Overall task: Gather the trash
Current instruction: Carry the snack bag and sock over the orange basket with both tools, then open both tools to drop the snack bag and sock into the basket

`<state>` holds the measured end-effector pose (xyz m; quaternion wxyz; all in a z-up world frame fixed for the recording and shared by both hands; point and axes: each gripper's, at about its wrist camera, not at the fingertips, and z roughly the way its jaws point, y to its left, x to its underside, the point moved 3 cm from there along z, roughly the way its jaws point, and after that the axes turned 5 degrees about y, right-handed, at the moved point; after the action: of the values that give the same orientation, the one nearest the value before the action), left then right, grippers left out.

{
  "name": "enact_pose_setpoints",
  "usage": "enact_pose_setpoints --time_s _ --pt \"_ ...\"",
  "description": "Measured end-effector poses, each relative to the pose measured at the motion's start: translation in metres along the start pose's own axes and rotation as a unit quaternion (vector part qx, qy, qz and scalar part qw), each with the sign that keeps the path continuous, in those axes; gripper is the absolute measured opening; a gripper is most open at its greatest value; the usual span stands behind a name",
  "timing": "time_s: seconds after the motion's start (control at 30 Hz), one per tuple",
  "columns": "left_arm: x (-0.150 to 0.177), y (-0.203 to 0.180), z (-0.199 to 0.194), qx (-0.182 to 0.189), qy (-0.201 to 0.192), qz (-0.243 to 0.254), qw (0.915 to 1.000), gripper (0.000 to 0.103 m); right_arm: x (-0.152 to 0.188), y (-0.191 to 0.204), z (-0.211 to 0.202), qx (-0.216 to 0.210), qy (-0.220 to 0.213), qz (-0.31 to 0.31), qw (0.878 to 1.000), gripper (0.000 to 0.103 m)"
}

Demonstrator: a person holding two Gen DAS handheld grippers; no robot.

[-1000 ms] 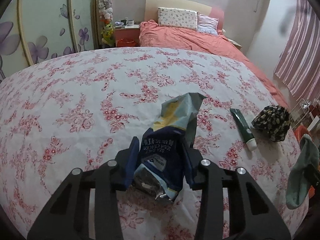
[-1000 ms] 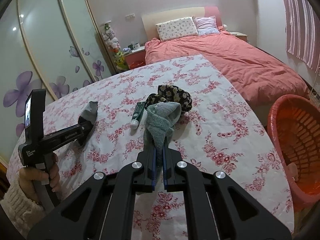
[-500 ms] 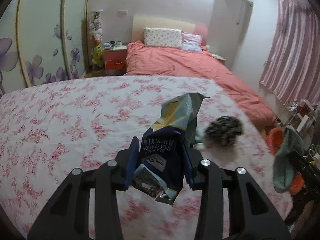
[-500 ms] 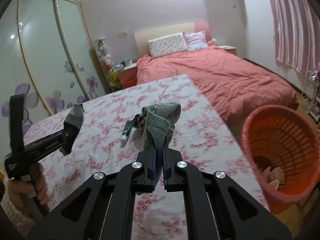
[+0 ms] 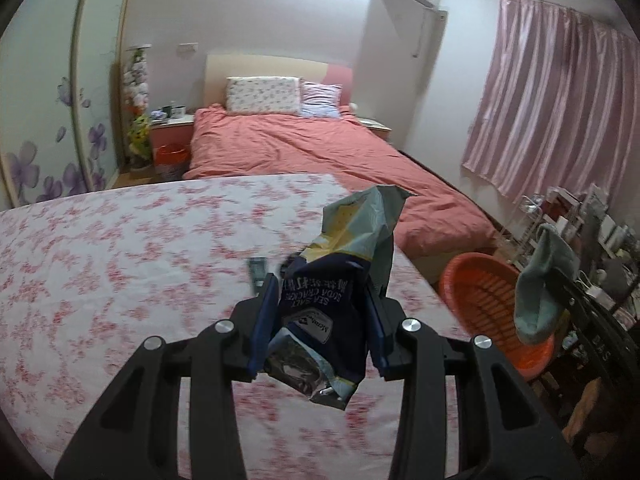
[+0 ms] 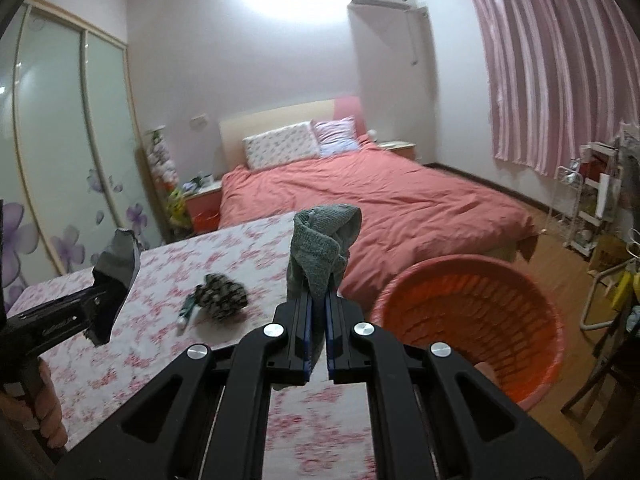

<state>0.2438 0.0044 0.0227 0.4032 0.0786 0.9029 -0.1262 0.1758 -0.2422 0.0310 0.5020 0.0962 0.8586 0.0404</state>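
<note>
My left gripper (image 5: pixel 320 312) is shut on a dark blue and pale cracker bag (image 5: pixel 340 280), held above the floral tablecloth (image 5: pixel 120 260). My right gripper (image 6: pixel 318 312) is shut on a grey-green sock (image 6: pixel 320 252), held near the table's right edge beside the orange basket (image 6: pixel 472 320). The sock also shows in the left wrist view (image 5: pixel 540 284), over the basket (image 5: pixel 480 292). A green tube (image 6: pixel 187 310) and a dark patterned cloth (image 6: pixel 224 294) lie on the table.
A bed with a salmon cover (image 6: pixel 380 200) stands behind the table. Pink curtains (image 6: pixel 560 60) and a cluttered white rack (image 6: pixel 592 200) are at the right. A wardrobe with flower-printed doors (image 6: pixel 60 160) is at the left.
Both grippers have lifted and swung right toward the orange basket, each keeping its hold. The basket now fills more of both views.
</note>
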Motion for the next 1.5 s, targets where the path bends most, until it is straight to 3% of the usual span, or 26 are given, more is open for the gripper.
enact_pose_setpoints --time_s 0.37,0.8,1.1,1.43,1.5 --pt "0.000 -0.075 0.013 0.072 0.007 0.030 0.9969 0.040 -0.001 -0.055 -0.005 0.046 -0.020 0.039 0.998 0.005" --pt "0.003 -0.165 0.046 0.142 0.023 0.075 0.9867 0.040 -0.006 -0.110 0.002 0.063 -0.036 0.084 0.994 0.005" --pt "0.012 -0.212 0.083 0.161 0.050 0.102 0.9804 0.040 -0.007 -0.134 0.009 0.065 -0.041 0.096 0.992 0.005" --pt "0.023 -0.238 0.134 0.154 0.093 0.112 0.9773 0.042 -0.002 -0.163 0.026 0.054 -0.021 0.127 0.990 0.006" --pt "0.026 -0.239 0.143 0.152 0.104 0.111 0.9766 0.047 -0.001 -0.168 0.029 0.048 -0.016 0.134 0.990 0.016"
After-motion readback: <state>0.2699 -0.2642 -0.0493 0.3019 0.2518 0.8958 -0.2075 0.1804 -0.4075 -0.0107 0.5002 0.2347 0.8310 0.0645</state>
